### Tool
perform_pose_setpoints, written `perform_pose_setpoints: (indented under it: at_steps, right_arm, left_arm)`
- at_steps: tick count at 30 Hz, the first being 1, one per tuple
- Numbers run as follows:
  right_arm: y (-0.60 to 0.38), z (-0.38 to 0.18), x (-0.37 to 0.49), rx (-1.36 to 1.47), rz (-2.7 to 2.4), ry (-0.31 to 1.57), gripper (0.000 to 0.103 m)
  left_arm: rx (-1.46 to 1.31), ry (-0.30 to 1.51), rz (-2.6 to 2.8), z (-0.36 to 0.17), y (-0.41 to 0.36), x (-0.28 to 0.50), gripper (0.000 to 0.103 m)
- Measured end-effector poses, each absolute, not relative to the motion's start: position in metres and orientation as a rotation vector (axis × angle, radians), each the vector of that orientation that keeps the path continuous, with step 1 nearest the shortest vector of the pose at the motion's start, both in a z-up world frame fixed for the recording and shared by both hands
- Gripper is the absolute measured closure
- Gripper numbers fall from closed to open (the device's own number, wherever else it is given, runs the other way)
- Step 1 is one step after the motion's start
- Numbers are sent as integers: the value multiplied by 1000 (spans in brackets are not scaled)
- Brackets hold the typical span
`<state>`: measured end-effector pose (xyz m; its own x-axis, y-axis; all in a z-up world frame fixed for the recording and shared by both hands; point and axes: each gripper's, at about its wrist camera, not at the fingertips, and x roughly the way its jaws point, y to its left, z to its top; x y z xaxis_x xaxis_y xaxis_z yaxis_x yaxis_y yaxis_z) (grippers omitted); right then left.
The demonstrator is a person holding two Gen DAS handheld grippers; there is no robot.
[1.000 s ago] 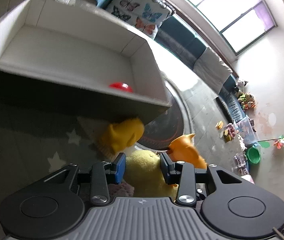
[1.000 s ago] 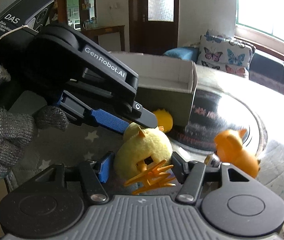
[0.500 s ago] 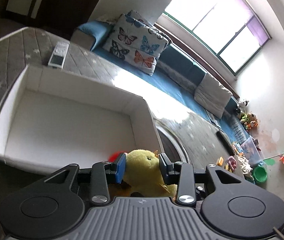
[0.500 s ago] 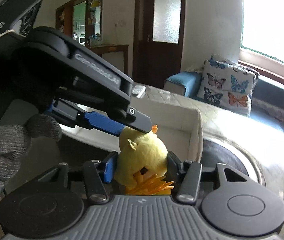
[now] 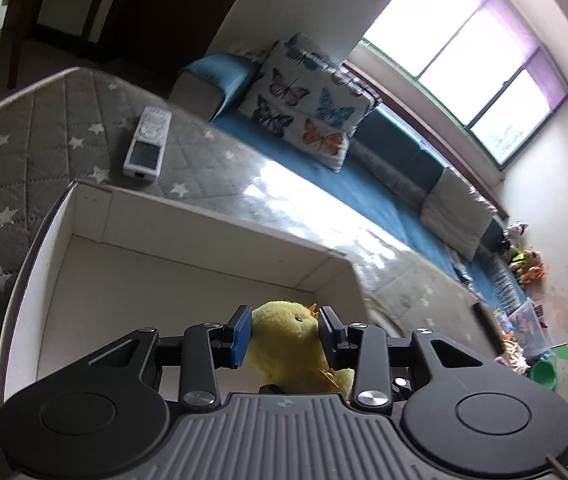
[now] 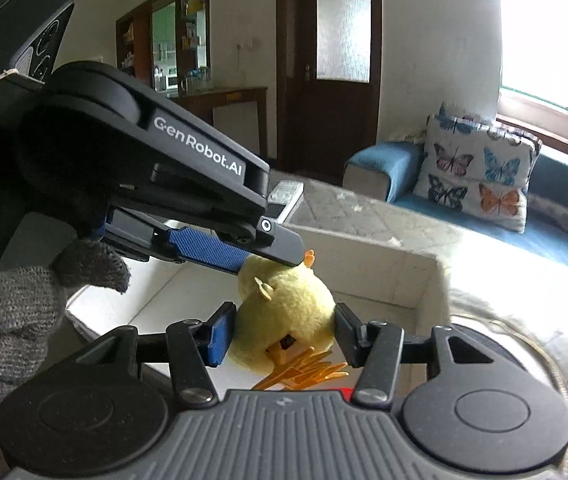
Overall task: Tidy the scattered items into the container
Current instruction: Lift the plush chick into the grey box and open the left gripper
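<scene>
Yellow plush chick [image 6: 284, 312] clamped by both left gripper [image 5: 284, 330] and right gripper [image 6: 280, 334], above white box [image 5: 188, 232], remote [image 5: 147, 147] on starred mat [image 5: 24, 148] beyond.

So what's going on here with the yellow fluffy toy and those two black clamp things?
A person in grey knit gloves is tidying toys, holding a two-finger gripper in each hand. Both the left gripper and the right gripper are clamped on the same yellow plush chick, one near its head, the other lower on its body. The chick hangs in the air over the open white box, not yet let go. A white remote lies on the grey star-patterned mat beyond the box.
</scene>
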<state>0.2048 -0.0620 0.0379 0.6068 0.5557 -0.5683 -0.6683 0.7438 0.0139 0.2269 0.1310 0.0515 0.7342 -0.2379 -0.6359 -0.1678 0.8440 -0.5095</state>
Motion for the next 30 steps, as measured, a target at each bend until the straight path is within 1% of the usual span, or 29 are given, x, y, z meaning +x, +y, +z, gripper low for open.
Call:
perform_pose_setpoints:
  at_steps: [7,14,22,26,30]
  right_arm:
    - [-54,12,221,-226,716,665,50]
    - [-53,1,220,-234,711,691,48]
    - [-62,16,207,-238,693,637,47]
    - [-72,26,191,-237,681,604,40]
    - [-85,36,170,-247,666,568,39]
  left_arm:
    - [-595,823,-25,24,137,240,64]
    - [-574,848,-23,16,133,241,64]
    - [-552,827,-30,27,127,230,64]
    - [-544,804,-44,37,121,218,64]
    - [-532,782,-61,47,112,202,64]
